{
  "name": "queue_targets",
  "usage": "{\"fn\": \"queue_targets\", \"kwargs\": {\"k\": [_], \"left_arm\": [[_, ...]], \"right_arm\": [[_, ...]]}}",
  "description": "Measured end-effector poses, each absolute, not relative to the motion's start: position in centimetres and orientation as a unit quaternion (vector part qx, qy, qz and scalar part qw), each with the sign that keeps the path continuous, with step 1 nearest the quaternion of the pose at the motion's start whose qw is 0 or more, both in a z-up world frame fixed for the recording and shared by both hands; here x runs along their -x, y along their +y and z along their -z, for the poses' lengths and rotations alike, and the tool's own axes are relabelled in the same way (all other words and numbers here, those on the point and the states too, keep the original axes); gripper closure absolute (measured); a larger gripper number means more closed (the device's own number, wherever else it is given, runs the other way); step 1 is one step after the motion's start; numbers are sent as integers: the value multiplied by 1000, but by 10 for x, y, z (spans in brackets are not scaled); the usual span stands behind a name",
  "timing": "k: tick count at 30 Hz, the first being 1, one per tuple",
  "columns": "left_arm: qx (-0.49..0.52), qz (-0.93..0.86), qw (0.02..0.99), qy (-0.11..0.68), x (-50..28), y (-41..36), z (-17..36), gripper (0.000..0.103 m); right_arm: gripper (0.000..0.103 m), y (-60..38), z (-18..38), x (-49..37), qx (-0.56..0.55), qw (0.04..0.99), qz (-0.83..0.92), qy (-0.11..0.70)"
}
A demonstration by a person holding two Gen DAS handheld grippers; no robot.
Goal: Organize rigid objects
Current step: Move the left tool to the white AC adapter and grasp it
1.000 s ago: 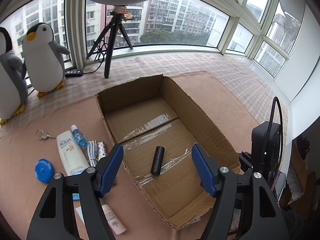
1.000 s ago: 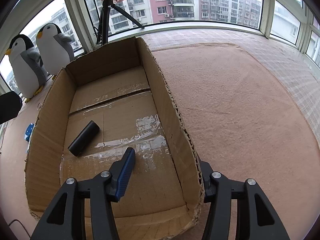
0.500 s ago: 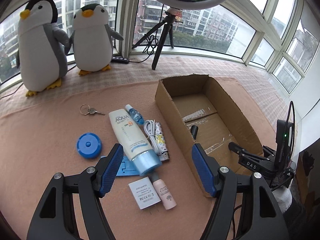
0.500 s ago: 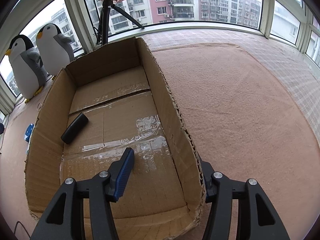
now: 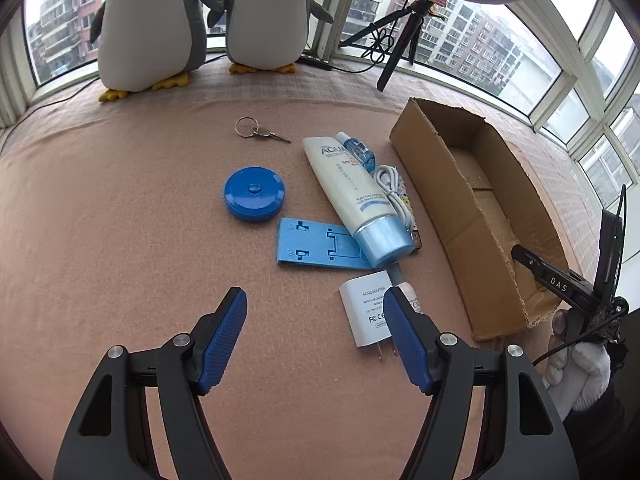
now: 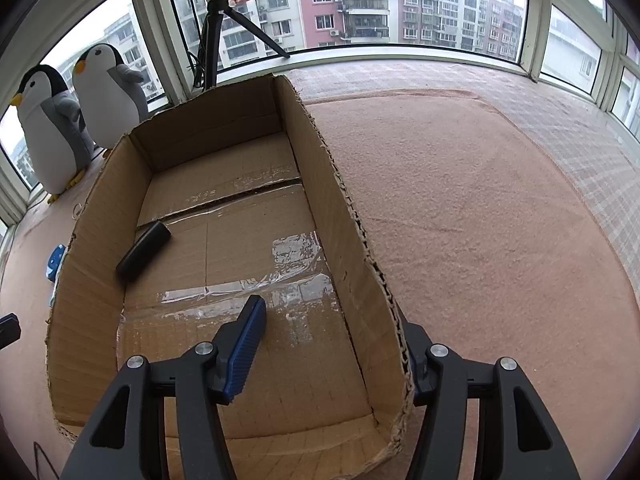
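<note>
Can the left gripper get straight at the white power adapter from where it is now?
Probably yes. The left gripper is open and empty, and the white power adapter lies flat just ahead by its right finger, nothing on top; only a small white bottle lies close beside it.

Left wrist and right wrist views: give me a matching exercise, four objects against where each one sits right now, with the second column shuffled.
Objects:
1. black cylinder
2. keys
3. white charger
4. blue round case

Places:
A. on the mat, nearest the left hand-held gripper, by its right finger
B. inside the cardboard box, along its left wall
C. on the mat, closest to the toy penguins
D. on the mat, left of the sunscreen tube

Pairs: 1-B, 2-C, 3-A, 4-D
</note>
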State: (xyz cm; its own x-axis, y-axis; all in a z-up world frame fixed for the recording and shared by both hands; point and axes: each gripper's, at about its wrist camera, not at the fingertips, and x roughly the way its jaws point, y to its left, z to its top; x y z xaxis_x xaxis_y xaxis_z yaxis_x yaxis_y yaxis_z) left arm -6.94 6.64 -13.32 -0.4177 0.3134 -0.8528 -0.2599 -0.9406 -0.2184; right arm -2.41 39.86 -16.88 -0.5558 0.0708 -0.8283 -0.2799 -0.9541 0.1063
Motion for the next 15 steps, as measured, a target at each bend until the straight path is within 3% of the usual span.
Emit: {"fn": "queue_targets", "kwargs": {"k": [9,15], "left_arm": [[527,-830,183,-3,66,100,148,36],[537,-825,177,-5,71,107,158,49]], "right_arm": [[48,398,169,24,460,101,-875,112],[46,399,170,24,460,101,-875,110]]}}
